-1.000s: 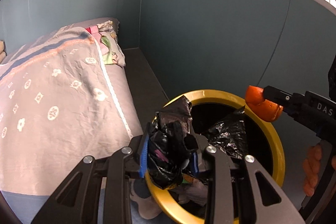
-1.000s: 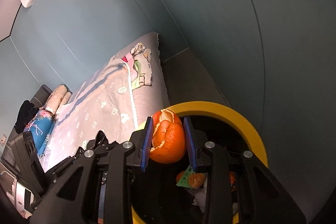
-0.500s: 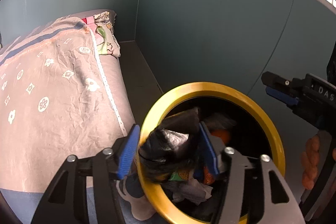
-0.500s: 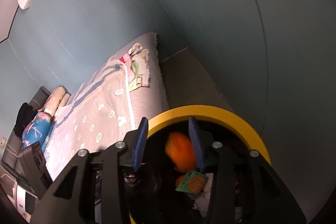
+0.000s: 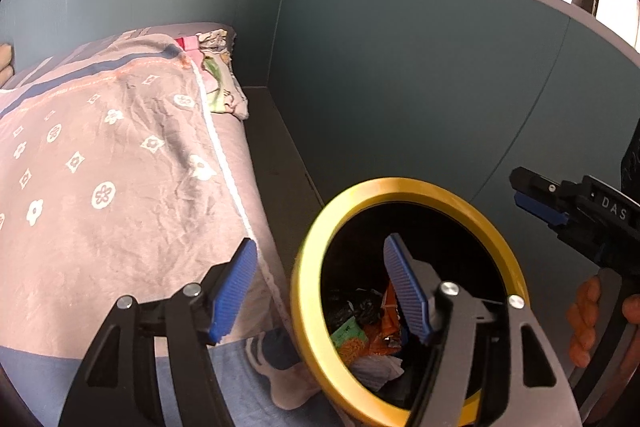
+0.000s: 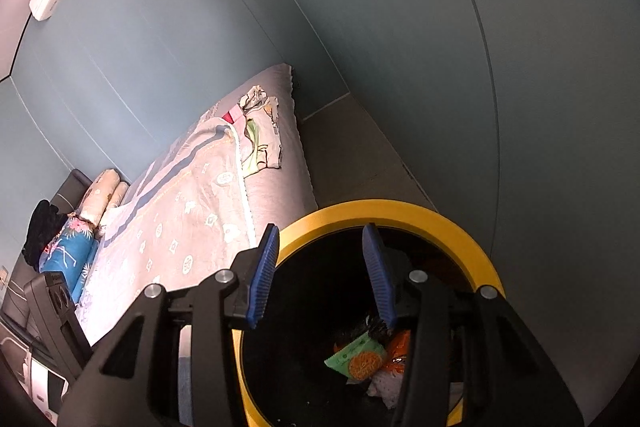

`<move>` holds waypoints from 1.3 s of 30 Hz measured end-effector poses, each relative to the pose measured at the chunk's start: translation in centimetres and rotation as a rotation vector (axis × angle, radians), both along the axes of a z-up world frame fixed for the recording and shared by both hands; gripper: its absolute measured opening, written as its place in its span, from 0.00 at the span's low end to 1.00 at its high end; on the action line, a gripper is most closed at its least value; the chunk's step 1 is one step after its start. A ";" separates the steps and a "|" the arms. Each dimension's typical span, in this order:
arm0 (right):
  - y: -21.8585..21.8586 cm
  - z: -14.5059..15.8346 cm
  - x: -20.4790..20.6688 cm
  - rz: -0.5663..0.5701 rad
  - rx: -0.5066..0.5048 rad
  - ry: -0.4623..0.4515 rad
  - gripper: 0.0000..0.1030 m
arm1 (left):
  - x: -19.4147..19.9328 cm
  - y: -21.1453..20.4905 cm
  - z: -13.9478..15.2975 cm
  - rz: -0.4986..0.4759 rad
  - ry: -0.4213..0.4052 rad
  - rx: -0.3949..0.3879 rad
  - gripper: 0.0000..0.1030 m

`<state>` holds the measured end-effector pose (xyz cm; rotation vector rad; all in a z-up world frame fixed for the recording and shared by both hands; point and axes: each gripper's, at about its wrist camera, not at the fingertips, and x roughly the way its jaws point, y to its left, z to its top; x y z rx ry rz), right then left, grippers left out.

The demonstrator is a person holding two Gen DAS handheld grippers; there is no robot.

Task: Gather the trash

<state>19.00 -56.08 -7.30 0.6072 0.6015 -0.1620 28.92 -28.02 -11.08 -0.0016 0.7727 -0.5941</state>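
Note:
A round bin with a yellow rim (image 5: 400, 185) stands on the floor beside the bed; it also shows in the right wrist view (image 6: 384, 209). Inside lie mixed trash: a green wrapper (image 5: 349, 336), orange packaging (image 5: 390, 323), black plastic (image 5: 360, 301) and white paper; the green wrapper shows in the right wrist view (image 6: 356, 357). My left gripper (image 5: 320, 291) is open and empty above the bin's left rim. My right gripper (image 6: 320, 275) is open and empty above the bin's opening; it shows at the right in the left wrist view (image 5: 538, 205).
A bed with a grey flower-patterned blanket (image 5: 100, 167) lies left of the bin, crumpled clothes (image 5: 218, 83) at its far end. Blue-grey walls (image 5: 400, 67) close in behind and right. A shoe (image 5: 280, 375) lies by the bin's base. Pillows (image 6: 104, 195) lie at the bed's head.
My left gripper opened and the black plastic bundle dropped into the bin. My right gripper opened and the orange peel fell into the bin. Both grippers have lifted a little.

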 end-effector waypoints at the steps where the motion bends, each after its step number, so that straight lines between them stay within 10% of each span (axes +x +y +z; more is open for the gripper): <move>1: 0.1 0.1 0.2 0.002 -0.001 0.000 0.41 | -0.1 0.4 0.1 0.008 -0.001 -0.002 0.61; 22: 13.5 4.5 0.9 0.274 -0.085 -0.040 0.47 | -3.9 15.7 6.1 0.267 -0.148 -0.014 0.71; 39: 27.4 11.2 -6.3 0.254 -0.310 -0.199 0.92 | -11.9 29.0 10.9 0.492 -0.335 -0.060 0.92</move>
